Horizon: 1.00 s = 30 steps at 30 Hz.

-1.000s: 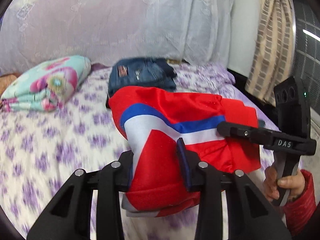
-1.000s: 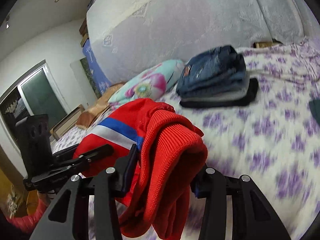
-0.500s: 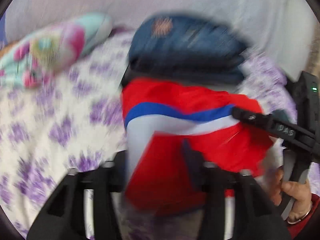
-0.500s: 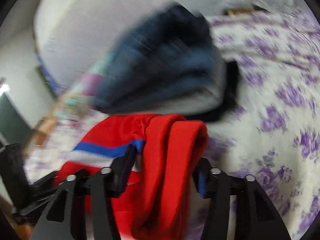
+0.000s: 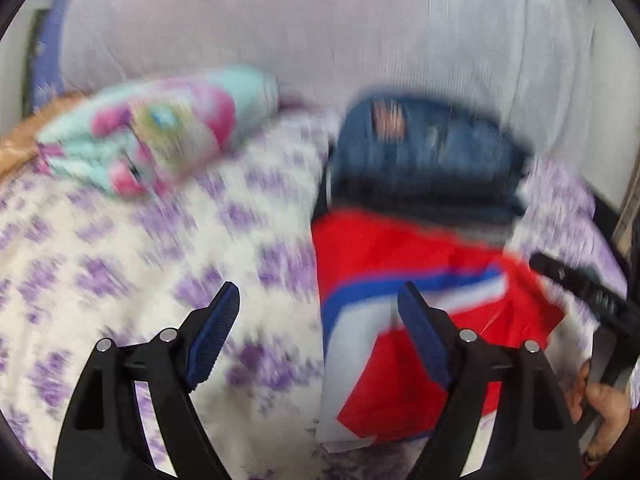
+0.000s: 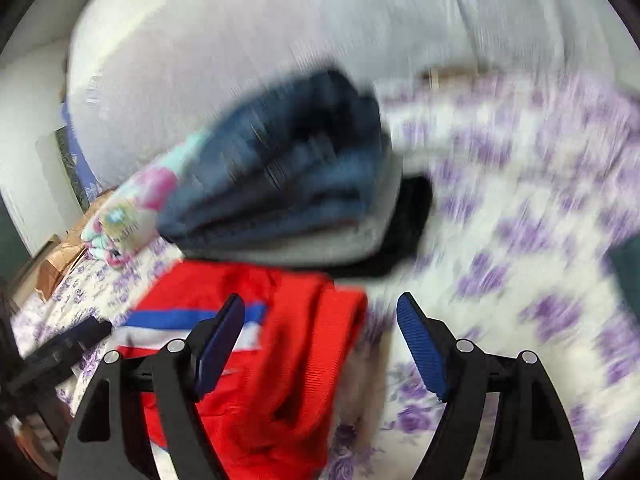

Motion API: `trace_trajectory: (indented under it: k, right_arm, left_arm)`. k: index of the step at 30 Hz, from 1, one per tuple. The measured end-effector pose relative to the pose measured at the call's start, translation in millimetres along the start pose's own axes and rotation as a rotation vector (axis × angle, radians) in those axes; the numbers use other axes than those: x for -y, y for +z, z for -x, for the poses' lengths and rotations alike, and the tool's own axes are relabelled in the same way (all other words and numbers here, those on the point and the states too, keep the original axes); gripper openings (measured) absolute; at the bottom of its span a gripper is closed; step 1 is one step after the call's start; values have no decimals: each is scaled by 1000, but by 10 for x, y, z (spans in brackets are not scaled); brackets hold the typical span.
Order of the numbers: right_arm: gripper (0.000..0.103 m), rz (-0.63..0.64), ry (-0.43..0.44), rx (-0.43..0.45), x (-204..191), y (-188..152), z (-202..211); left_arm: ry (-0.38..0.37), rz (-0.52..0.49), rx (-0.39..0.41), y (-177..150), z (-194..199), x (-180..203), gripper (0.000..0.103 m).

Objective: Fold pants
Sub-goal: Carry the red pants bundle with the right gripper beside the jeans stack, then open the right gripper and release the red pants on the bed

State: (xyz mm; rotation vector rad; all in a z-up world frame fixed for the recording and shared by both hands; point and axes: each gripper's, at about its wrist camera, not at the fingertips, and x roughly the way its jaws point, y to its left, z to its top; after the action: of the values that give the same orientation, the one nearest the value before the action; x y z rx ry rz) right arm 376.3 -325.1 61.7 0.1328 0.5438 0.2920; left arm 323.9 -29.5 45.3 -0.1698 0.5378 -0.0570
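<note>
The red pants [image 5: 404,364] with a blue and white stripe lie folded on the flowered bed, just in front of a stack of folded jeans [image 5: 424,160]. My left gripper [image 5: 320,332] hovers over their left edge, its jaws opening and its pads clear of the cloth. In the right wrist view the red pants [image 6: 288,380] lie partly between the opening jaws of my right gripper [image 6: 320,344], and neither pad presses on them. The right gripper [image 5: 580,292] shows at the far right of the left wrist view, held by a hand [image 5: 600,400]. Both views are blurred.
The jeans stack [image 6: 300,184] rests on a grey and a black garment [image 6: 404,232]. A floral pillow [image 5: 160,132] lies at the back left. The bedspread [image 5: 120,280] is white with purple flowers, and a pale covered headboard [image 5: 320,40] stands behind.
Both grippers were shut on the red pants and have let go, jaws spreading wide. They moved forward and down toward the jeans stack, and the pants now rest on the bed.
</note>
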Motion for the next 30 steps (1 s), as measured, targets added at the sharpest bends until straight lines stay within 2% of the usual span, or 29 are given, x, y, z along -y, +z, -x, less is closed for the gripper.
trace_trajectory:
  k: [1,2,3,4,6,8,9,11,13,15,18,20,23,24,28,30]
  right_arm:
    - [90,41,-2,52,-94,26,129]
    - [95,70,0,76,-157,36,187]
    - [99,103,7,72,-239,20,189]
    - [99,112,10,40,-258,11,128]
    - [99,108,15,-63,-272,-109,-111]
    - [99,75,-23,-260,-157,-325,-516]
    - [99,14,-3,-367,-51,-351,-680]
    - [98,-66,35,-332,91,-314,-645]
    - [99,-94,9,-270,155,-268,-529]
    - [99,-65,-31,-170,108,-220,-347]
    - [99,18,-69,-106,-46,-219,-189]
    - [99,98,-132,-134,-181,-270,-191]
    - [99,140,-213,-289,-193,-394,-362]
    - [99,129,-210,-317,-178,-413,-402]
    - [100,56,-154,-329,-30,-412,-423]
    - [99,31,-142,-299,16,-405,-380]
  left_arm:
    - [-11,-3,61,39,150,10,79]
    - [-20,-12,82,48,206,34,82]
    - [-31,-29,93,54,235,86,89]
    - [-35,-66,74,32,200,163,91]
    - [-25,-151,-11,-55,-1,323,91]
    - [20,-248,-170,-238,-372,466,92]
    - [22,-278,-263,-306,-561,508,94]
    - [6,-229,-264,-246,-555,434,99]
    - [-13,-193,-281,-242,-570,366,99]
    - [-8,-191,-269,-228,-555,356,99]
    - [58,-250,-192,-218,-426,445,99]
    - [97,-290,-138,-215,-335,495,99]
    - [115,-296,-101,-202,-263,519,99]
    - [115,-290,-105,-194,-268,504,99]
    - [103,-268,-150,-190,-358,447,99]
    - [93,-253,-150,-185,-353,415,99]
